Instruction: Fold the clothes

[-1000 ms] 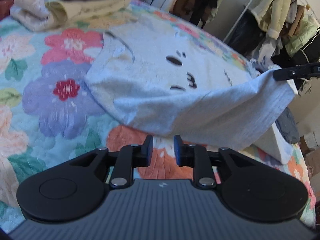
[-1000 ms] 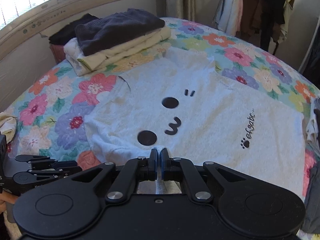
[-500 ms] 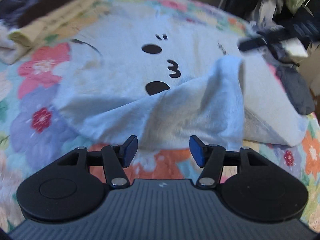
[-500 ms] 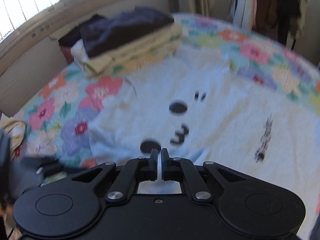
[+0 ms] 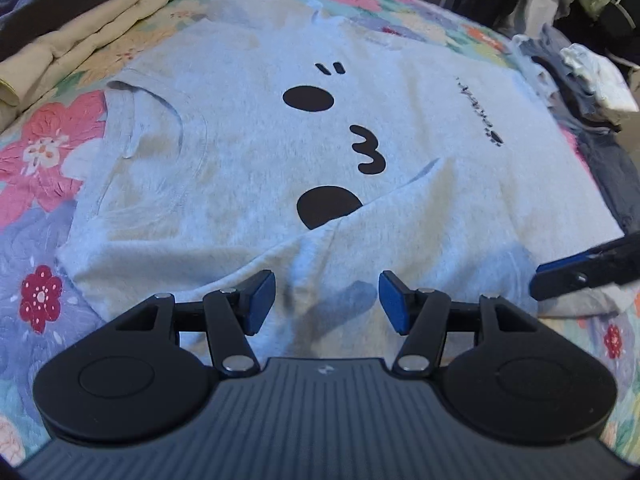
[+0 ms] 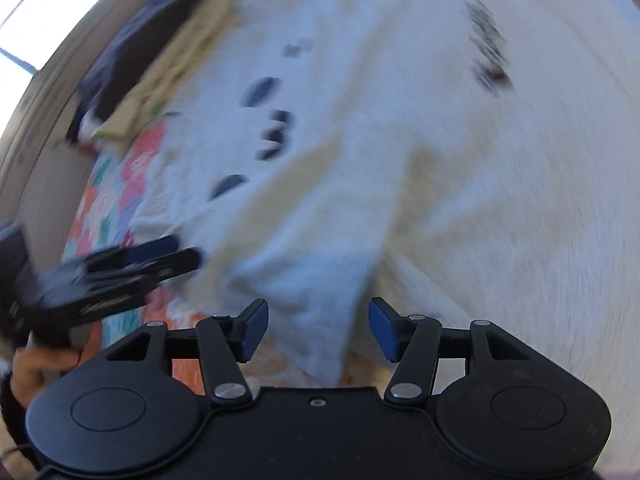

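Pale face-print T-shirt (image 5: 256,168) lies flat, near edge folded over; both claws gape empty.

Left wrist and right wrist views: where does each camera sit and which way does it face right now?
Left wrist: on the left gripper, open, low over the near edge of the grey T-shirt, facing across the bed.
Right wrist: on the right gripper, open, motion-blurred, facing the folded-over flap; a hand shows at left.
Shared: the shirt's face print, and each view shows the other gripper.

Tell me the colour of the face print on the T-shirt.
Black, on a light grey T-shirt; clearest in the left wrist view.
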A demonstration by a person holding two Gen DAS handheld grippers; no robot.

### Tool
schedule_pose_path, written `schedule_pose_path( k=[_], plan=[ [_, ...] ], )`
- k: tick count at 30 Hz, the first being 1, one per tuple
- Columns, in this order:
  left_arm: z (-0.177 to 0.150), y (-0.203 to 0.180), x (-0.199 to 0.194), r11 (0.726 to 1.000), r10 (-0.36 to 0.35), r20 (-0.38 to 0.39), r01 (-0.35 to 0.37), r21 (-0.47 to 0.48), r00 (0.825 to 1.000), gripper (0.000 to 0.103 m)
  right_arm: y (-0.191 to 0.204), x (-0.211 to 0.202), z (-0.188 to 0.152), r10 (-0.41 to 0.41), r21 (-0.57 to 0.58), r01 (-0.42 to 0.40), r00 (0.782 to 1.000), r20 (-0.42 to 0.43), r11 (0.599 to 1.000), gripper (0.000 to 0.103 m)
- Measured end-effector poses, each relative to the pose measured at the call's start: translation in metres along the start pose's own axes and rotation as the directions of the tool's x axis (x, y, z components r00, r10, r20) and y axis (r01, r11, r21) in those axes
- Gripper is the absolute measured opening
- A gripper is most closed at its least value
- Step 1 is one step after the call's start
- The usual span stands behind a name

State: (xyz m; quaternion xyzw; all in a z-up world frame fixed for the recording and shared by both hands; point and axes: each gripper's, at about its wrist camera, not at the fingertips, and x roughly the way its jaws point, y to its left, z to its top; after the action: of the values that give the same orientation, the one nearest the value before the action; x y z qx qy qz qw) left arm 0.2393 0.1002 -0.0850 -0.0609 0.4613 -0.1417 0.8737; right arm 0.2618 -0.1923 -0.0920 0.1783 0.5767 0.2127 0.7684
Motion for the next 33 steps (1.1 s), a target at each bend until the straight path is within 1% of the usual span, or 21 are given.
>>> schedule_pose_path(
  k=[2,4,5,6,8,9,10,12,13,15,18,19,21,25,26,27,28,29,31,32,33],
  plan=[
    [0.0,0.005,0.004,0.999,-0.041,-0.007,0.041,0.0,0.999,0.057,-0.014,0.005,-0.005,0.055,0.085,-0.055,0.998,0.002,0.995,0.062],
    [0.0,0.007,0.011,0.997,-0.072,-0.026,0.072,-0.008,0.997,0.057,-0.022,0.01,-0.01,0.127,0.162,-0.129,0.992,0.025,0.978,0.063],
    [-0.001,0.006,0.013,0.997,-0.077,-0.017,0.077,0.003,0.997,0.057,-0.023,0.015,-0.011,0.16,0.175,-0.163,0.987,0.03,0.971,0.063],
    [0.0,0.002,0.014,0.997,-0.077,-0.004,0.077,0.032,0.997,0.057,-0.022,0.019,-0.01,0.174,0.172,-0.177,0.984,0.03,0.969,0.062],
    [-0.001,-0.005,0.015,0.993,-0.07,0.021,0.067,0.101,0.997,0.057,-0.013,0.027,-0.002,0.156,0.111,-0.158,0.987,0.029,0.981,0.04],
    [-0.002,-0.007,0.014,0.99,-0.074,0.036,0.069,0.126,0.997,0.057,-0.008,0.028,0.003,0.145,0.073,-0.148,0.989,0.038,0.986,0.01],
    [-0.003,-0.007,0.013,0.988,-0.084,0.048,0.077,0.137,0.995,0.057,-0.004,0.025,0.01,0.151,0.039,-0.154,0.986,0.067,0.987,0.006],
    [-0.002,-0.008,0.01,0.983,-0.103,0.069,0.091,0.157,0.992,0.058,0.005,0.02,0.026,0.169,-0.024,-0.168,0.978,0.123,0.986,0.006],
    [-0.002,-0.009,0.009,0.982,-0.108,0.081,0.094,0.163,0.991,0.058,0.01,0.017,0.033,0.197,-0.038,-0.193,0.97,0.146,0.98,0.006],
    [-0.001,-0.013,0.007,0.98,-0.12,0.105,0.101,0.174,0.987,0.058,0.022,0.013,0.046,0.219,-0.071,-0.21,0.961,0.17,0.975,0.006],
    [0.0,-0.017,0.004,0.975,-0.138,0.14,0.11,0.191,0.98,0.067,0.04,0.008,0.062,0.235,-0.123,-0.213,0.952,0.195,0.969,0.005],
    [0.001,-0.019,0.003,0.974,-0.144,0.152,0.113,0.197,0.978,0.07,0.045,0.005,0.065,0.247,-0.133,-0.224,0.948,0.201,0.965,0.005],
    [0.001,-0.022,0.001,0.971,-0.156,0.175,0.118,0.209,0.972,0.071,0.055,-0.001,0.071,0.274,-0.153,-0.245,0.938,0.211,0.957,0.006],
    [0.003,-0.028,-0.002,0.964,-0.181,0.22,0.129,0.232,0.959,0.072,0.071,-0.02,0.071,0.332,-0.187,-0.292,0.912,0.241,0.938,0.005],
    [0.003,-0.03,-0.003,0.962,-0.187,0.231,0.131,0.238,0.955,0.068,0.073,-0.024,0.07,0.343,-0.192,-0.302,0.907,0.245,0.934,0.005],
    [0.004,-0.031,-0.004,0.962,-0.19,0.242,0.131,0.241,0.951,0.056,0.075,-0.026,0.069,0.347,-0.197,-0.303,0.904,0.249,0.932,0.005],
    [0.006,-0.028,-0.004,0.966,-0.176,0.249,0.119,0.228,0.952,0.022,0.075,-0.027,0.068,0.341,-0.203,-0.296,0.906,0.25,0.933,0.005],
    [0.008,-0.026,-0.004,0.971,-0.162,0.256,0.108,0.215,0.953,0.008,0.072,-0.027,0.067,0.324,-0.205,-0.276,0.911,0.254,0.939,0.005],
    [0.011,-0.021,-0.003,0.978,-0.134,0.27,0.084,0.189,0.954,0.005,0.066,-0.027,0.064,0.287,-0.207,-0.237,0.922,0.259,0.949,0.006],
    [0.013,-0.018,-0.003,0.982,-0.12,0.276,0.072,0.175,0.954,0.005,0.058,-0.026,0.061,0.263,-0.196,-0.218,0.932,0.251,0.956,0.008],
    [0.015,-0.016,-0.003,0.985,-0.105,0.282,0.061,0.162,0.954,0.005,0.05,-0.025,0.059,0.238,-0.183,-0.196,0.941,0.242,0.963,0.015]
  ],
)
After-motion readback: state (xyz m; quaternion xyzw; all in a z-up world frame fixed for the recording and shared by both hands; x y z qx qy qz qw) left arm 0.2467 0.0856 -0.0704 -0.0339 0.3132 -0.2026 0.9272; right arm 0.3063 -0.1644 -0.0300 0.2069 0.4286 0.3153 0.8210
